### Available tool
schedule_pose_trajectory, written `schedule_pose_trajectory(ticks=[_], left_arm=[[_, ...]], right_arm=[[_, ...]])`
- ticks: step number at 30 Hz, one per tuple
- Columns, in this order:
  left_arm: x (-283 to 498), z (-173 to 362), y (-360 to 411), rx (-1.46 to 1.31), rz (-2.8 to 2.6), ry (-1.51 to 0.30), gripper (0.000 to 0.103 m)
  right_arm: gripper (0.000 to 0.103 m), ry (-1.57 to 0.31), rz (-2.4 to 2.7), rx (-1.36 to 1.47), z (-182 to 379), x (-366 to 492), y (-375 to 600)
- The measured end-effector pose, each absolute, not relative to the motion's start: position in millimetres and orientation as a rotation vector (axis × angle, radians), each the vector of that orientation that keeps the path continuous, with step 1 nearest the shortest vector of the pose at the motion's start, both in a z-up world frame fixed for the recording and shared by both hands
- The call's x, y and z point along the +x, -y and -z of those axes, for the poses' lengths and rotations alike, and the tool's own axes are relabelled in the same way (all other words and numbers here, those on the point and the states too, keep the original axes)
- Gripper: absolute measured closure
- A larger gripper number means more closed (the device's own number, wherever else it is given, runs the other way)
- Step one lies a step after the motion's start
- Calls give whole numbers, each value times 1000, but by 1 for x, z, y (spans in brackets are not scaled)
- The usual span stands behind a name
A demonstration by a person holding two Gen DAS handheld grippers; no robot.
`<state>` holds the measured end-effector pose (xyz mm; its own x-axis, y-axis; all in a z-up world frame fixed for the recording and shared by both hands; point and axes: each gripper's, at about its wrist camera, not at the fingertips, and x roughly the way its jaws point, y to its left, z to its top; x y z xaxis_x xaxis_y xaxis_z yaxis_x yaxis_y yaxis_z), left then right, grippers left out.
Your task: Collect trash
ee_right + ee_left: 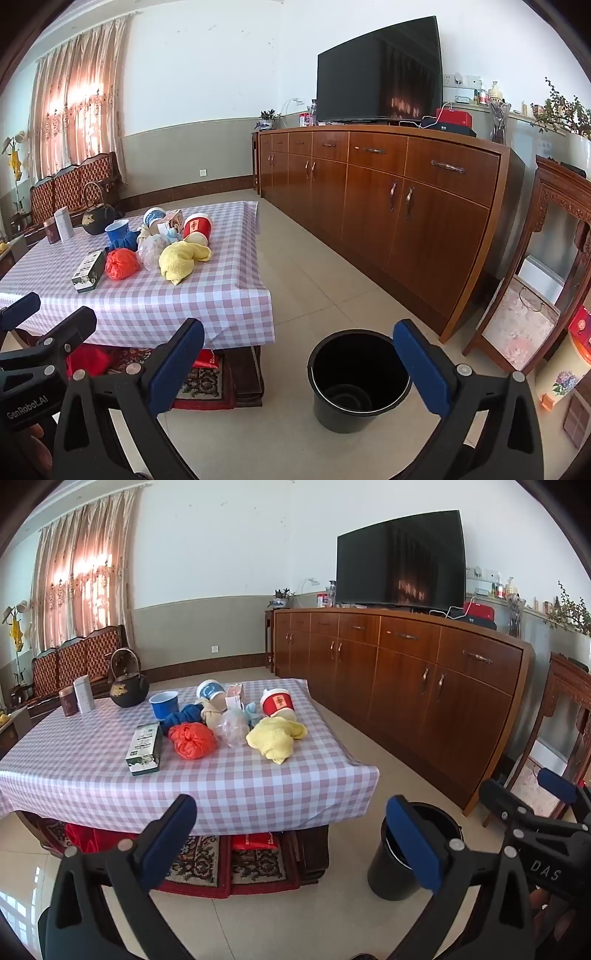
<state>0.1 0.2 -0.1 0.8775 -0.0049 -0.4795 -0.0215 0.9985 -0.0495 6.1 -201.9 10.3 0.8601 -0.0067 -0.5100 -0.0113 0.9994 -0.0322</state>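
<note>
The surface (92, 760) wore a pink-and-white check. On it lay a yellow cloth (275, 738), an orange bag (192, 740), a blue cup (162, 705) and a red-and-white cup (277, 702). The bucket (356, 380) was black.

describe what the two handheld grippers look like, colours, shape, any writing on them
Both are black plastic frames with silver pivot bolts. The left gripper and right gripper each carry two long fingers with flat blue pads. White lettering shows on the bodies: "GenRobot.AI" on the left one, "DAS" on the right.
</note>
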Motion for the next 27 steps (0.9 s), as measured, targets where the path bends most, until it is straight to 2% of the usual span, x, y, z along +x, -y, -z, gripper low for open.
schedule_pose_trajectory(ticks=[27], left_arm=[[-2, 1, 9, -31, 33, -508, 0]], right_arm=[[0, -516, 0, -17, -9, 2, 205]])
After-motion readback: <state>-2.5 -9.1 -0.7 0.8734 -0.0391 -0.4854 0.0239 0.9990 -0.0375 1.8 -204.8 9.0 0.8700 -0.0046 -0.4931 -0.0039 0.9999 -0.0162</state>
